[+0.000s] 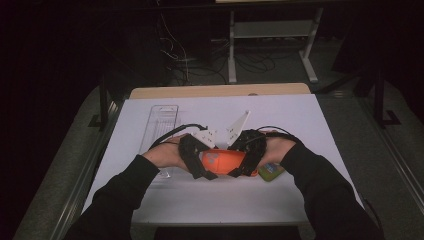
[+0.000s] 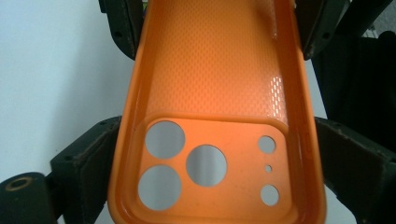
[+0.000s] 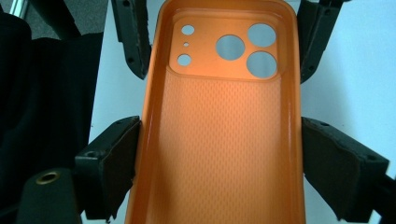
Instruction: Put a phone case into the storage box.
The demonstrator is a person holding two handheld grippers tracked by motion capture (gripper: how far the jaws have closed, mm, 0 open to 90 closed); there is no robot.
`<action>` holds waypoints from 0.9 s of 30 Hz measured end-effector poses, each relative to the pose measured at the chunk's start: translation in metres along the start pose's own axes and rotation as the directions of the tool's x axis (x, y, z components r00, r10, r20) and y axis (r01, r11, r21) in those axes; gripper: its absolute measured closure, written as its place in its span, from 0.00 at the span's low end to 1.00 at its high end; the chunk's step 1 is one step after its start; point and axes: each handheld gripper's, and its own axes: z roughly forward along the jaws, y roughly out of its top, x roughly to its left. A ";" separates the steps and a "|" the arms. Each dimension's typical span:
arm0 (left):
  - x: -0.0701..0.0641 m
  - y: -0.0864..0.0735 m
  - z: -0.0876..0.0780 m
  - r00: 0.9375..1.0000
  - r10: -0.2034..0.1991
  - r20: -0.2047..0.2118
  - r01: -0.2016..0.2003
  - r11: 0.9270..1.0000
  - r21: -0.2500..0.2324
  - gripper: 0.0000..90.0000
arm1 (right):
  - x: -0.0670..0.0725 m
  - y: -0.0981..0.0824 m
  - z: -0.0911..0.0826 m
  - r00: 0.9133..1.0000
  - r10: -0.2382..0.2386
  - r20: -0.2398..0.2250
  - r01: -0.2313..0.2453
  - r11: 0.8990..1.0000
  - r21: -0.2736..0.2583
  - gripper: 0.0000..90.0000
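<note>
White desk first, then the orange phone case held above its 6 o'clock edge. Left claw clamps the camera-hole end, right claw grips the other, probably to keep it steady for the phone at 4 o'clock.

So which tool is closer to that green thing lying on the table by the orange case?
Right. The right tool sits just beside the green thing, gripping the orange case at that end. The left tool grips the case's far end.
</note>
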 end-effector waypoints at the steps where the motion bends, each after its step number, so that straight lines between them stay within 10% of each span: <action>1: 0.000 0.000 0.000 1.000 0.003 -0.001 -0.003 1.000 0.000 0.13 | 0.000 0.000 0.000 1.000 -0.003 -0.001 0.003 1.000 0.001 0.16; 21: -0.003 0.000 0.001 1.000 -0.021 -0.007 0.021 1.000 0.021 0.18 | -0.001 0.000 0.005 1.000 -0.019 -0.017 0.019 1.000 0.012 0.15; 27: -0.003 -0.001 -0.002 0.997 -0.059 -0.055 0.060 0.998 0.013 0.18 | -0.003 -0.007 -0.002 0.999 0.048 0.023 -0.048 0.999 0.001 0.05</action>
